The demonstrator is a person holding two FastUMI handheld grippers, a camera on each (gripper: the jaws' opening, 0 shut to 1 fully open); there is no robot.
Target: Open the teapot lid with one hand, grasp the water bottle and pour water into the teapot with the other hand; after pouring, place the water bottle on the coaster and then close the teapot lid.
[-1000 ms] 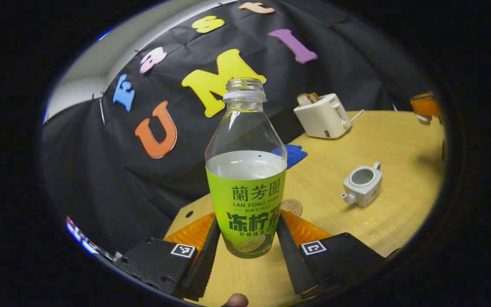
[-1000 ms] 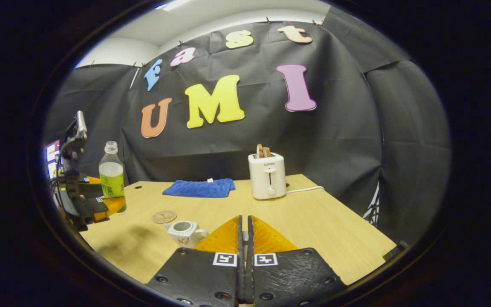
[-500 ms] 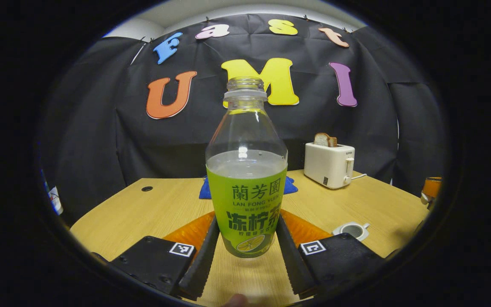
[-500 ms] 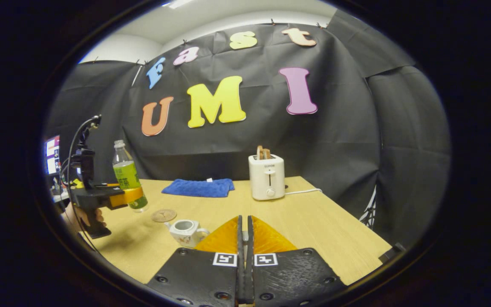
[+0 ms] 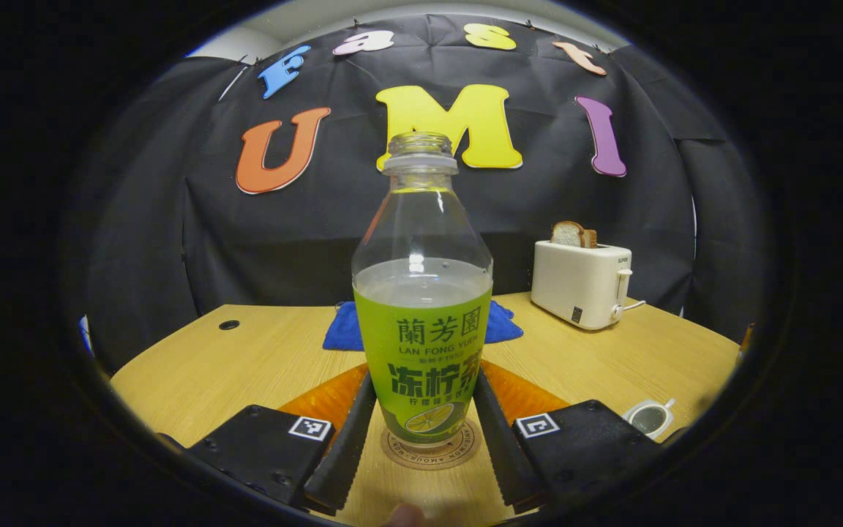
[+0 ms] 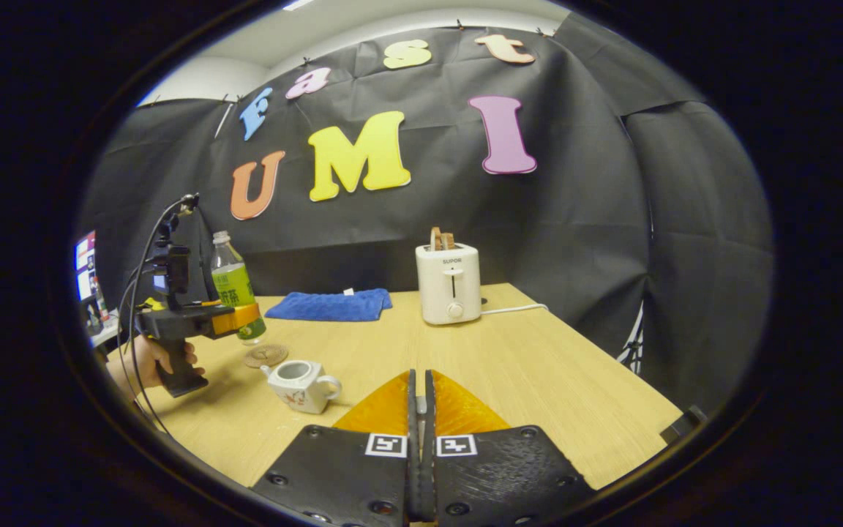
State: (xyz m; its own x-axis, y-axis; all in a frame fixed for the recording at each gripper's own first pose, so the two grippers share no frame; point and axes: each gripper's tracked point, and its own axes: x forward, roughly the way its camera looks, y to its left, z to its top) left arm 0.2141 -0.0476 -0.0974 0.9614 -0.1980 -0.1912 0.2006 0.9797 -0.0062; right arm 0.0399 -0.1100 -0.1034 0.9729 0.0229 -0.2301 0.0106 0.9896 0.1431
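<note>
A clear bottle [image 5: 421, 329] with a green label, uncapped and about half full, stands upright in the left gripper view. My left gripper [image 5: 421, 432] is shut on its lower part. Its base sits over the round cork coaster [image 5: 429, 450]; I cannot tell if they touch. The white teapot [image 5: 648, 419] stands lidless at lower right. In the right gripper view the bottle [image 6: 235, 289], left gripper [image 6: 235, 320], coaster [image 6: 265, 355] and open teapot [image 6: 297, 384] are at left. My right gripper [image 6: 419, 410] is shut, with a pale sliver of the lid between its fingers.
A white toaster [image 6: 449, 285] with bread stands at the back of the wooden table [image 6: 538, 380], its cord running right. A blue cloth [image 6: 330, 305] lies near the wall. A hand [image 6: 147, 355] holds the left gripper's grip. The table's right edge drops off near the black cloth.
The left gripper swung from a tilted pose to level and carried the bottle over the coaster. The right gripper stayed shut and shifted only slightly.
</note>
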